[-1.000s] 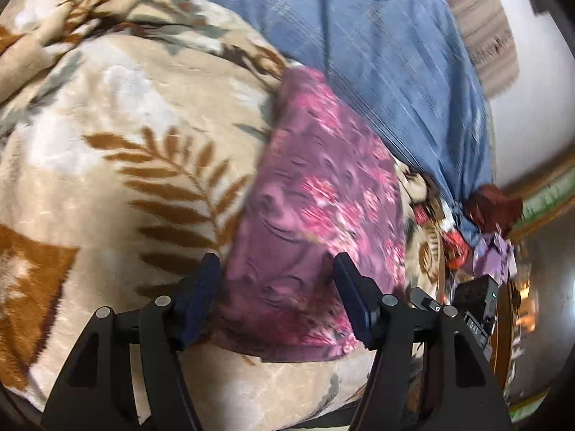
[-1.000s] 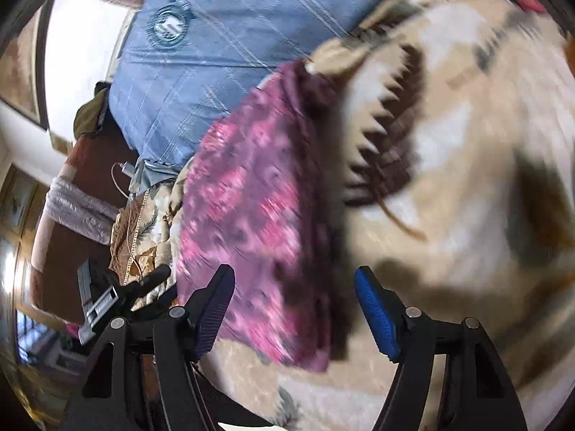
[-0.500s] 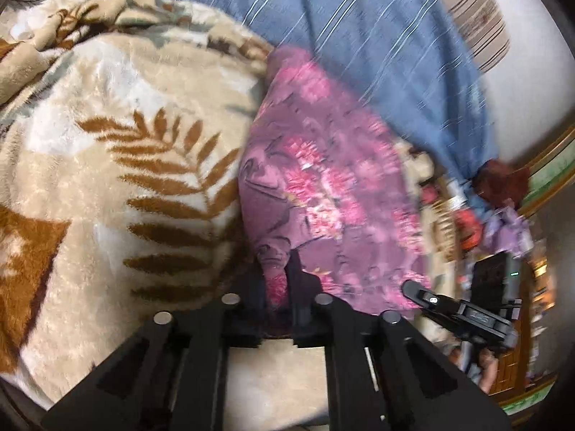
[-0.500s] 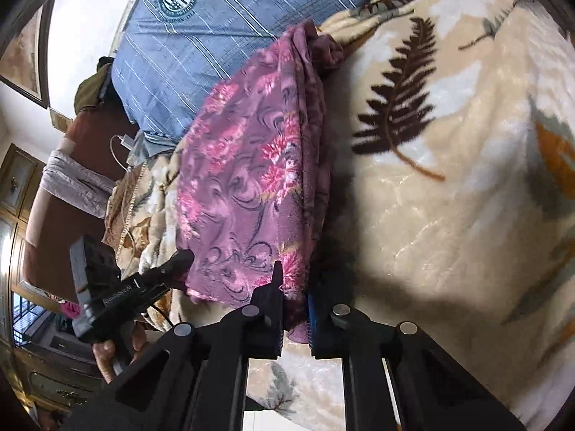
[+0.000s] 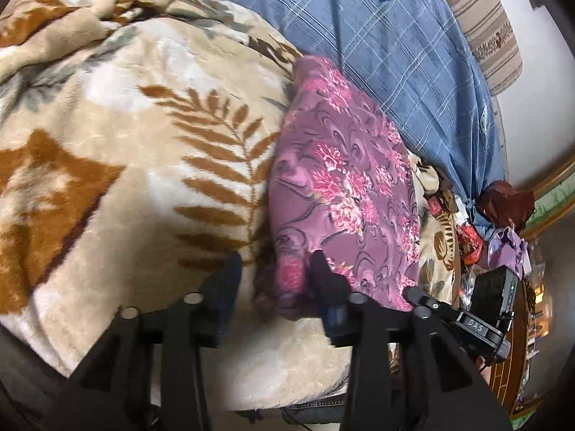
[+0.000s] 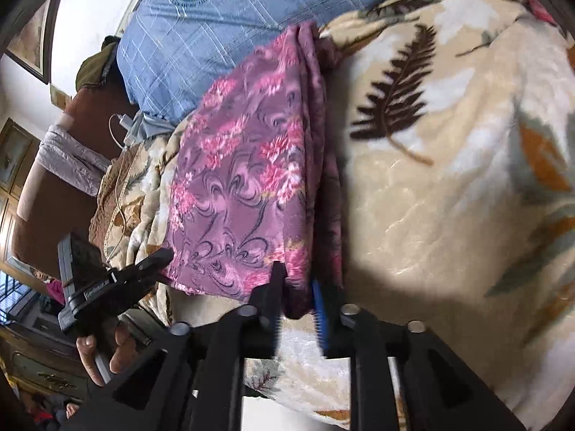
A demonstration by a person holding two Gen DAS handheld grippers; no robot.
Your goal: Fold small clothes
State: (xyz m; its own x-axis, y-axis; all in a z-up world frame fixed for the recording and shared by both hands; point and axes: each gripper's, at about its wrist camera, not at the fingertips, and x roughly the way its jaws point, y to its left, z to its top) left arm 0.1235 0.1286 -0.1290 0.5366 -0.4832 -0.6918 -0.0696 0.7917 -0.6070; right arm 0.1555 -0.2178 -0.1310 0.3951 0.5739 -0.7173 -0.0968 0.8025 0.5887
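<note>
Purple floral garment [image 5: 341, 194] lies on fern-print blanket [image 5: 143, 151] on bed, just beside blue checked pillow [image 5: 406, 36]; long narrow strip, apparently doubled lengthwise already.

Left tongs [image 5: 273, 280]: parted, near-end cloth bunched between fingers, not pinched.

Right tongs [image 6: 298, 300]: narrow gap, fold of near hem between, grip loose or releasing.

Judgement: lengthwise fold done; crosswise fold, near end to far end, left. Other clothes: none visible.
</note>
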